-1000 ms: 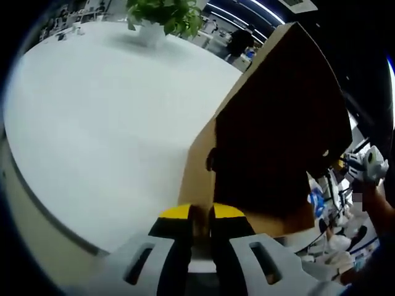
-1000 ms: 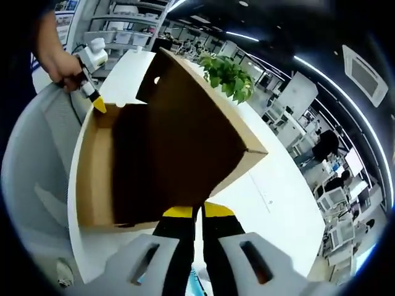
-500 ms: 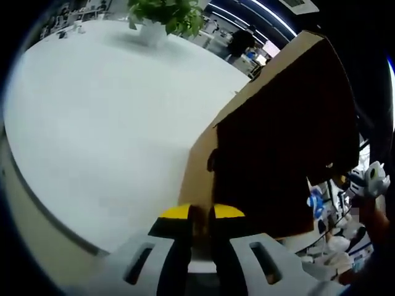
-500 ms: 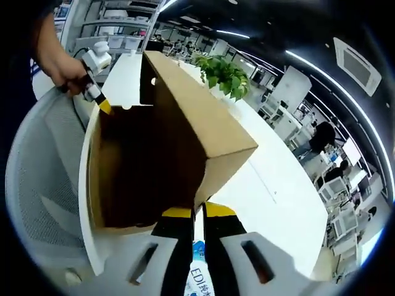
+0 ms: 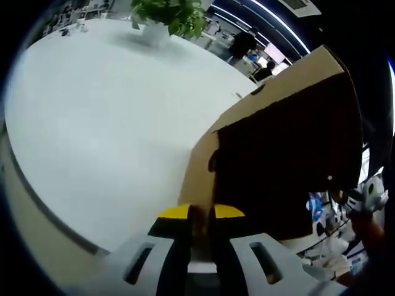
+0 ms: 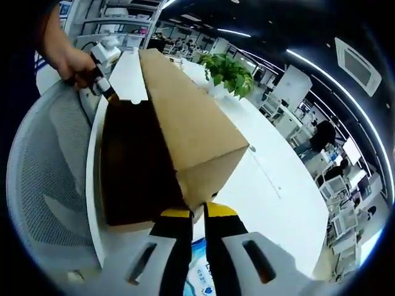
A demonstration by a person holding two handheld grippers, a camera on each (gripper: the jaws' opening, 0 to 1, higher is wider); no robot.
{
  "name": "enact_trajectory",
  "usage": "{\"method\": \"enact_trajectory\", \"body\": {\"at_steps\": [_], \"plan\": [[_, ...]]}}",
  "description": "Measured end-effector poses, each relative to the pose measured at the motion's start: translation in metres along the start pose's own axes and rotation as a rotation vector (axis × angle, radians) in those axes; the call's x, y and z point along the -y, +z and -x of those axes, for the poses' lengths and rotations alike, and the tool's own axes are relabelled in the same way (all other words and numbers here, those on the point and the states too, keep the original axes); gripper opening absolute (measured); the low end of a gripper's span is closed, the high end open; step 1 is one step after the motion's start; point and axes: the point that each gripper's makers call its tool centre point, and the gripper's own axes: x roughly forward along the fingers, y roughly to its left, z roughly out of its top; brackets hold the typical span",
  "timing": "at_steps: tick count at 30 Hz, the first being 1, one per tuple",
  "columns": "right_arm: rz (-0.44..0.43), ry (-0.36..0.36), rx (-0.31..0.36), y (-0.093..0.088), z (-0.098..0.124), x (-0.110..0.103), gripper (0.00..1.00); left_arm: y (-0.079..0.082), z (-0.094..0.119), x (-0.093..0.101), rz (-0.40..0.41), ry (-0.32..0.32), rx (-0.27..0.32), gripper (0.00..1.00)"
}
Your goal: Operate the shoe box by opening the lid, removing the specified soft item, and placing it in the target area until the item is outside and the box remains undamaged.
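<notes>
The brown cardboard shoe box (image 6: 154,142) stands at the near edge of the round white worktop (image 5: 105,117), with its hinged brown cardboard lid (image 6: 185,123) swung partway up over a dark interior. In the left gripper view the left tongs (image 5: 201,213), yellow-tipped and drawn together, clamp the cardboard edge at the box's near corner, just below a small round hole in the side wall. In the right gripper view the right tongs (image 6: 197,213) pinch the front corner of the lid between nearly closed tips. The left tongs also show there, at the far corner of the box, with the person's hand (image 6: 68,61) around the handle.

The step in hand looks like opening the lid. The soft item cannot be made out: the interior is too dark in both views, so it is presumably inside, unseen. A white packet with blue print (image 6: 200,277) lies on the worktop beneath the right tongs.

To do this well, the left side should pin the base flat while the right carries the lid along its hinge arc rather than pulling straight up, which could lift the box or tear the fold. The pinch should be only firm enough to hold, since thin card creases easily. A green potted plant (image 5: 166,15) stands well apart across the worktop, and a grey mesh chair (image 6: 43,185) sits just beside the box's near edge.
</notes>
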Motion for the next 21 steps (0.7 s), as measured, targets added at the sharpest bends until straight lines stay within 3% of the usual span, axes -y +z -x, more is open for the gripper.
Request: {"method": "enact_trajectory", "body": {"at_steps": [7, 13, 17, 21], "plan": [[0.018, 0.017, -0.037, -0.010, -0.002, -0.014, 0.03, 0.000, 0.000, -0.002, 0.022, -0.012, 0.005, 0.09], [-0.039, 0.030, -0.057, -0.016, -0.004, -0.020, 0.06, 0.000, 0.002, -0.001, 0.016, -0.019, -0.001, 0.09], [-0.078, 0.032, -0.045, -0.016, -0.004, -0.022, 0.06, -0.002, 0.007, -0.001, -0.012, -0.027, -0.006, 0.09], [-0.119, 0.033, -0.043, -0.017, -0.004, -0.023, 0.07, 0.001, 0.011, 0.007, -0.069, -0.075, -0.016, 0.18]]}}
